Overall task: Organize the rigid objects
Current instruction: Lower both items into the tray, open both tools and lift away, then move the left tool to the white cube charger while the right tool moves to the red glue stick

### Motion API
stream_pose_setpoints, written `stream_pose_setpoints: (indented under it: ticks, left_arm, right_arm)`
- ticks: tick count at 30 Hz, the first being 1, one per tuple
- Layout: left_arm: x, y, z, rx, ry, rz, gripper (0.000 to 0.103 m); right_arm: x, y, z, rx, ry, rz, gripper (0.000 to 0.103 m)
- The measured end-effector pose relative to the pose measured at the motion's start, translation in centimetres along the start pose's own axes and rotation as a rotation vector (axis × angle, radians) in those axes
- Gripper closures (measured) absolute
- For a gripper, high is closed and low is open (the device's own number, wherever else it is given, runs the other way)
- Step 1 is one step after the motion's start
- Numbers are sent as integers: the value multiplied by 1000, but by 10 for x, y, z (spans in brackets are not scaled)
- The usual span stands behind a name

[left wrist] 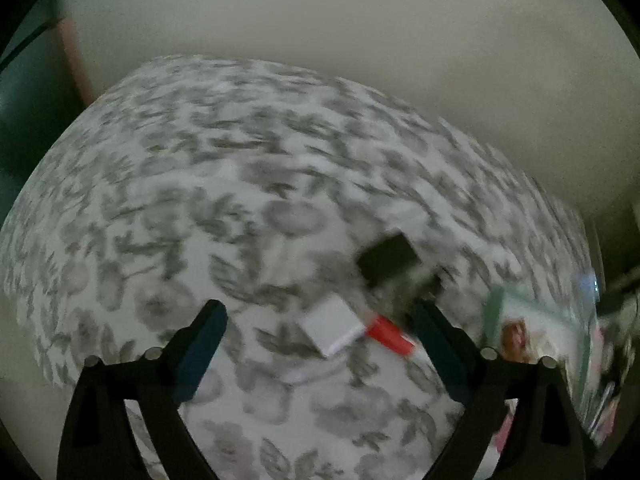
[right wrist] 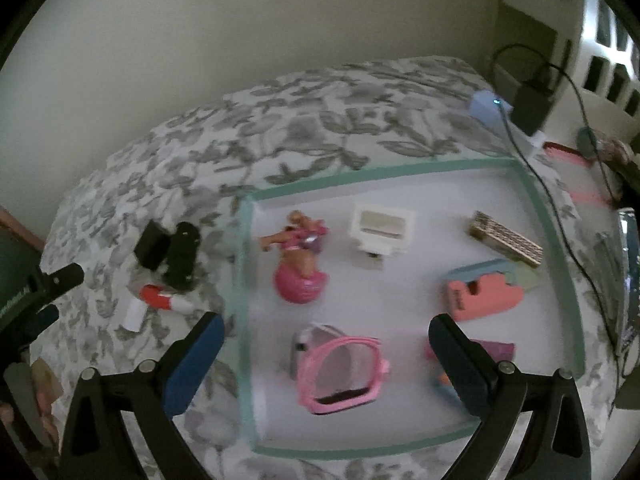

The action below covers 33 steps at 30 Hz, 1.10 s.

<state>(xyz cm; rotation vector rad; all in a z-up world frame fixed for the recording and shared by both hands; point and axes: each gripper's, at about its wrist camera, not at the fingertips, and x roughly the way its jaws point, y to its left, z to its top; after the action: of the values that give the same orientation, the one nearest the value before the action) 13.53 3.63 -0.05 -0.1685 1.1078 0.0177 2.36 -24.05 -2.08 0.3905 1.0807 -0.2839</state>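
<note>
Left gripper [left wrist: 320, 316]: jaws wide open, nothing between the pads, hanging over the leaf-print bed cover [left wrist: 200, 184]. View blurred. Just beyond the fingertips lie a small white box [left wrist: 332, 326] and a red and white tube [left wrist: 390, 334], touching end to end. Farther on, a black block [left wrist: 388, 258].

Right gripper [right wrist: 326, 330]: jaws open, empty, above the near part of a white tray with a green rim [right wrist: 538, 224]. In the tray, nearest first: a pink frame [right wrist: 340, 374]; a doll on a pink ball [right wrist: 300, 264] by the left rim; a salmon block [right wrist: 482, 296] to the right; a white toy piece [right wrist: 380, 230] and a patterned bar [right wrist: 506, 238] toward the far rim.

On the bed left of the tray: the tube, the box, and two black items [right wrist: 170, 254] close together. At the bed's far right corner, a black charger [right wrist: 532, 106] with a cable.
</note>
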Motion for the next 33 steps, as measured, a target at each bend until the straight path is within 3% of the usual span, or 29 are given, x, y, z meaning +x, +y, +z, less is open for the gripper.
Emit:
stream_pose_setpoints:
  ticks: [12, 25, 33]
  left_arm:
    - [2, 53, 15, -89, -47, 34, 0]
    - [21, 94, 16, -192, -6, 92, 0]
    - [47, 91, 12, -197, 86, 72, 0]
  right_arm:
    - [19, 63, -2, -52, 28, 98, 0]
    - [48, 123, -10, -135, 73, 135, 0]
    - [67, 142, -11, -144, 95, 135, 0]
